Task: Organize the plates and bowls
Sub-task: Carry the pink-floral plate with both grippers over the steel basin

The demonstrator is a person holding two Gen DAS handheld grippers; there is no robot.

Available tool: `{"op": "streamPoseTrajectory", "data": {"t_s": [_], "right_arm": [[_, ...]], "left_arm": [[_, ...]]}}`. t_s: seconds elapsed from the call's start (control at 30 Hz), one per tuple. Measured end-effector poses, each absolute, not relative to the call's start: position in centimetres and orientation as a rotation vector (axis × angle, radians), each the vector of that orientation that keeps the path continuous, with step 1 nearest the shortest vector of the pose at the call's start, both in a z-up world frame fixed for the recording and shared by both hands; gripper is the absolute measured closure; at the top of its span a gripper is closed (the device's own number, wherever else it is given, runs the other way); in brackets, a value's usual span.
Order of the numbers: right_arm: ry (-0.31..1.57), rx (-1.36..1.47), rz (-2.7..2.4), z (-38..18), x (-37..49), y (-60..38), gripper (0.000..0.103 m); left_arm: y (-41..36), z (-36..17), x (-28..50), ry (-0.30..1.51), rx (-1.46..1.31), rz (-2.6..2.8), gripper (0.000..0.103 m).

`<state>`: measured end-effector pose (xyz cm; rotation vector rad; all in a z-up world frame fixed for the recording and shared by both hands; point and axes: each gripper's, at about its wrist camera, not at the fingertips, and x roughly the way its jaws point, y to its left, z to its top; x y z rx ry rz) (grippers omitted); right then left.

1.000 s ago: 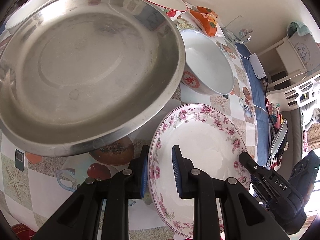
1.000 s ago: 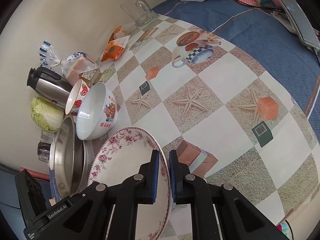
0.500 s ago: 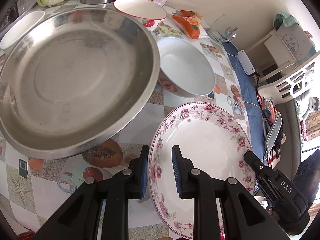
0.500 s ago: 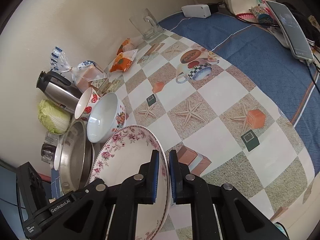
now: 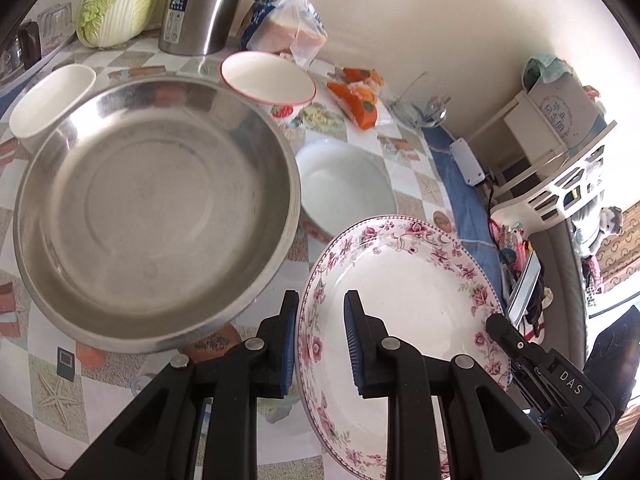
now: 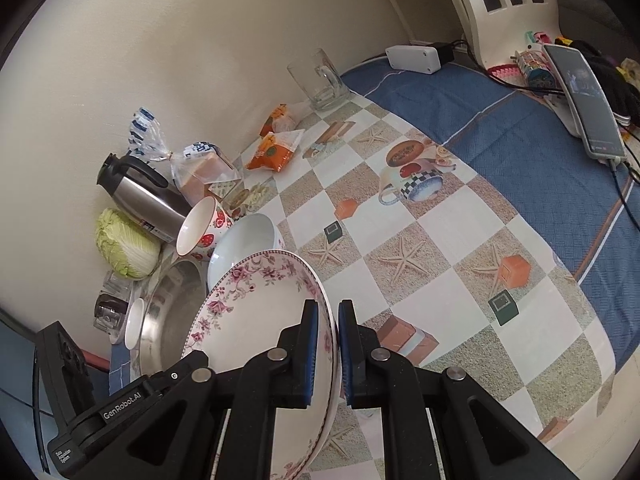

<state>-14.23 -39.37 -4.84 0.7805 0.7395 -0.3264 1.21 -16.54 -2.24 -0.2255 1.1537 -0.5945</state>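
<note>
A white plate with a pink flower rim (image 5: 412, 292) (image 6: 256, 320) is held off the table between both grippers. My left gripper (image 5: 320, 340) is shut on its left rim. My right gripper (image 6: 329, 354) is shut on its opposite rim and also shows in the left wrist view (image 5: 520, 344). A large steel basin (image 5: 152, 208) (image 6: 168, 320) sits to the left of the plate. A white bowl (image 5: 344, 188) (image 6: 244, 248) stands behind the plate. A red-rimmed strawberry bowl (image 5: 268, 76) (image 6: 200, 228) and a small white dish (image 5: 48, 100) stand by the basin.
A steel kettle (image 6: 140, 196), a cabbage (image 6: 124, 248), bagged bread (image 6: 200, 164), orange snack packs (image 6: 276, 148) and a glass mug (image 6: 316, 80) line the wall. A blue cloth (image 6: 500, 128) holds a phone and a white adapter. A white chair stands past the table's edge.
Both grippers have lifted the flowered plate higher off the table and drawn back. The basin and bowls look smaller and farther; the kettle and cabbage have come into the left wrist view.
</note>
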Motion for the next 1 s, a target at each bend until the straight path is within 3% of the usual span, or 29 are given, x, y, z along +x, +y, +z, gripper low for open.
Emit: {"op": "streamPoseTrajectory", "data": {"t_s": [0.43,1.0], "right_arm": [[0.704,0.734,-0.219,-0.7,-9.7,-36.5,0.092],[0.742,0.633,-0.08,0.8,-1.3,-29.1,0.092]], "left_arm": [[-11.3,1.5,4.0,0.989,-0.33,-0.544,0.08],[-2.7,0.0,8.0,0.958,-0.478,-0.379,0.08]]}}
